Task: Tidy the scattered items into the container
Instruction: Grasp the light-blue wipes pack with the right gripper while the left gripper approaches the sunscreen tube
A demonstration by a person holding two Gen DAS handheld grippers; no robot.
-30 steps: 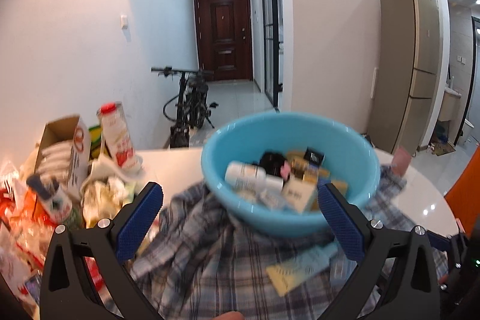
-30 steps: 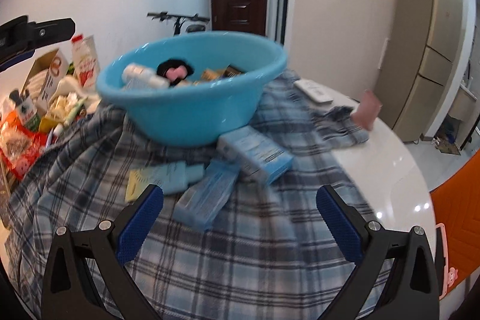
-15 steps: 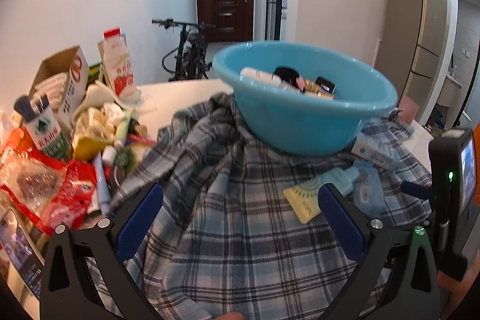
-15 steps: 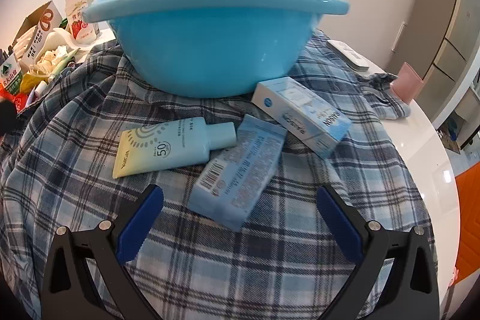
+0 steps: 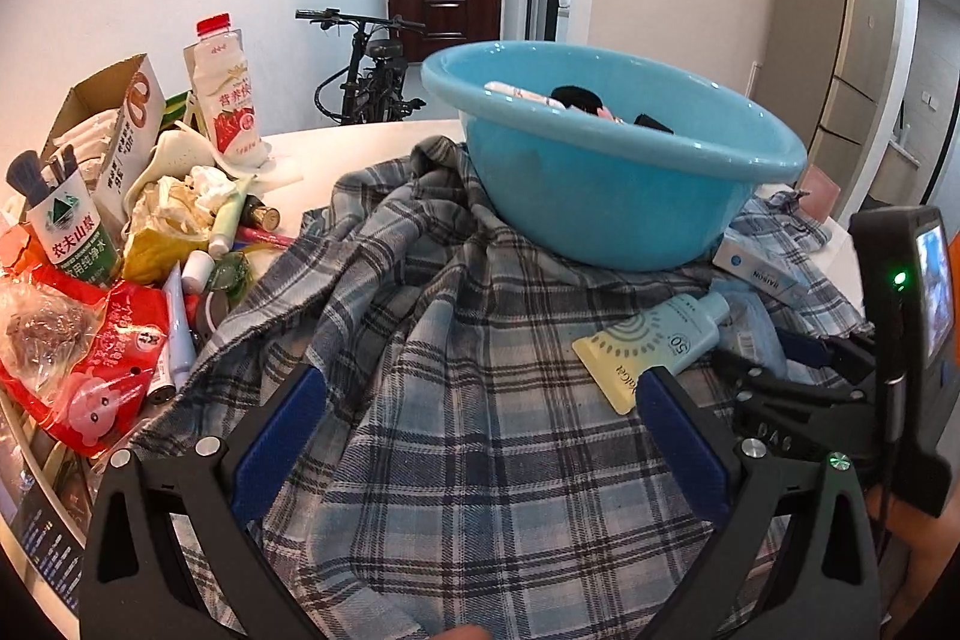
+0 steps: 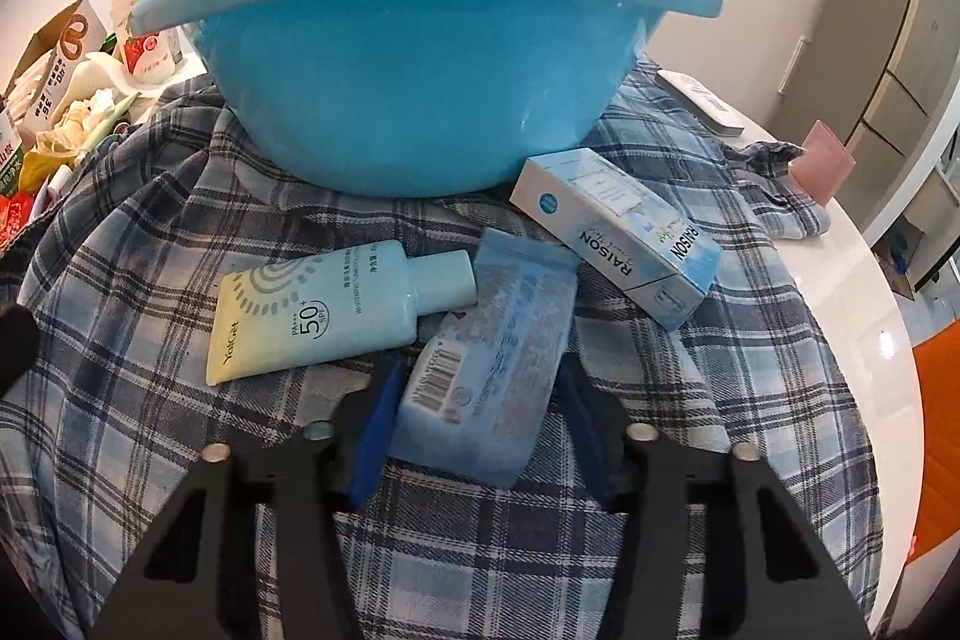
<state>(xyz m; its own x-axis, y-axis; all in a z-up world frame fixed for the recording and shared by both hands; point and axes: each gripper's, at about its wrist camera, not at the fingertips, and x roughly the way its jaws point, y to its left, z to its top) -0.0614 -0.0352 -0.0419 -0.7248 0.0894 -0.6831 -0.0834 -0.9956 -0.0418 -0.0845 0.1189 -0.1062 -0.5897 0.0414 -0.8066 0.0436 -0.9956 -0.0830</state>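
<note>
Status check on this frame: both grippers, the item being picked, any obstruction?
Right gripper closing around blue packet. Left gripper open, empty, over plaid cloth. Sunscreen tube lies against packet; basin just behind.

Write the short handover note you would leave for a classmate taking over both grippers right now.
Right gripper: jaws closing around the pale blue plastic wipes packet; it lies on the plaid cloth, not lifted.
Left gripper: open, holding nothing, over the cloth.
Done: several small items already sit in the round turquoise plastic basin.
Left: the packet, the blue-and-yellow sunscreen tube and the light blue Raison carton, all lying just in front of the basin.
</note>
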